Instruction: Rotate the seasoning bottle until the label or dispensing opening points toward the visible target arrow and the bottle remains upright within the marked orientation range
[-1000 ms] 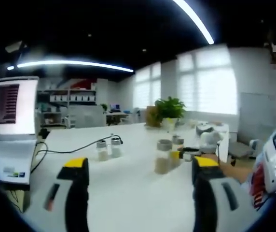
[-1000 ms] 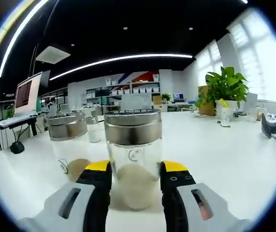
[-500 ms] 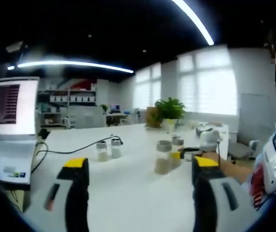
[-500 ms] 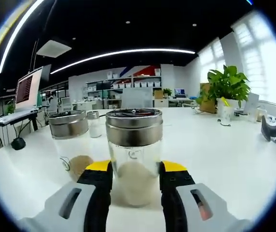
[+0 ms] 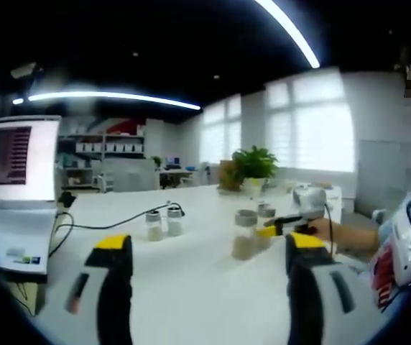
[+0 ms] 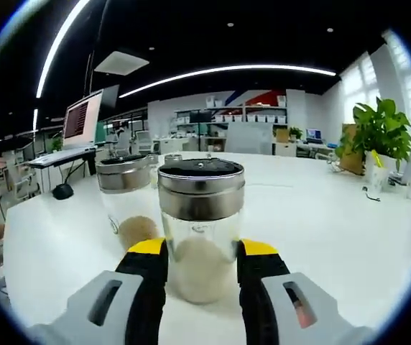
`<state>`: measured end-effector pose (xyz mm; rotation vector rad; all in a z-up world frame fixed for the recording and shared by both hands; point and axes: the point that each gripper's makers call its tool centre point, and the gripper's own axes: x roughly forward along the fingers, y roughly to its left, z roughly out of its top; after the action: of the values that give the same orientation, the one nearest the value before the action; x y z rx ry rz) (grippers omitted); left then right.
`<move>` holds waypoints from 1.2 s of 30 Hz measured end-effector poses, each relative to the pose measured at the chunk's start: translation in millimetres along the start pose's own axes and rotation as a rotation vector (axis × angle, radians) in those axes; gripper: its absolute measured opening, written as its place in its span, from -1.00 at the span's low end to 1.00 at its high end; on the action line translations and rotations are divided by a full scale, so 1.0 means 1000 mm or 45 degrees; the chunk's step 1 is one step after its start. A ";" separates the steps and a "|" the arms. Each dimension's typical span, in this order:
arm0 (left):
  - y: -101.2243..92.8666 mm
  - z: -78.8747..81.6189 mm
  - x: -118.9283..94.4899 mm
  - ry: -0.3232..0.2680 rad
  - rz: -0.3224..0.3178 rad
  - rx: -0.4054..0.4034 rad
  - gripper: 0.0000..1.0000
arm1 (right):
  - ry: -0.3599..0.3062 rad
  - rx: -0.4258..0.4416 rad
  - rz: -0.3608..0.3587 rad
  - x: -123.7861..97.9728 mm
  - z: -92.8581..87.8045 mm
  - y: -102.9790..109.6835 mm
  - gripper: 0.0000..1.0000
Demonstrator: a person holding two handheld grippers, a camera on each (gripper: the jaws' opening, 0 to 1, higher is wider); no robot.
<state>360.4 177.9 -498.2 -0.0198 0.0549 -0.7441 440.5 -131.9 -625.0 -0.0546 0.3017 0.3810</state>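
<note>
A glass seasoning bottle (image 6: 200, 237) with a steel lid and pale powder in its lower half stands upright on the white table (image 6: 335, 237). My right gripper (image 6: 202, 250) is shut on it, one yellow-tipped jaw against each side of the glass. A second, similar bottle (image 6: 126, 205) stands just behind it to the left. In the left gripper view the held bottle (image 5: 244, 235) is at mid-table, with the right gripper (image 5: 283, 228) reaching it from the right in a person's hand (image 5: 335, 231). My left gripper (image 5: 207, 243) hovers open, nearer than the bottles.
Two small shakers (image 5: 162, 223) stand by a black cable (image 5: 108, 224). A monitor (image 5: 20, 159) and keyboard sit at the table's left end. A potted plant (image 5: 253, 164) stands at the far side, and another bottle (image 5: 265, 213) is behind the held one.
The right gripper view has swung: the plant slid toward the right edge and the monitor came further in, while the bottle stayed between the jaws. The left gripper has held still.
</note>
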 end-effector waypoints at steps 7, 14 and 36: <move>-0.002 -0.002 0.003 0.014 -0.010 -0.002 0.86 | 0.102 -0.073 0.197 0.003 -0.001 0.003 -0.25; -0.004 -0.003 0.004 0.023 -0.019 0.000 0.86 | 0.167 -0.152 0.413 0.006 -0.002 0.006 -0.25; -0.009 -0.007 0.005 0.038 -0.018 -0.001 0.86 | 0.133 -0.324 0.997 0.003 -0.001 0.012 -0.24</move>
<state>357.5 167.9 -504.6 -0.0095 0.0835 -0.7589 438.6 -119.2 -626.9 -0.2086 0.3704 1.1964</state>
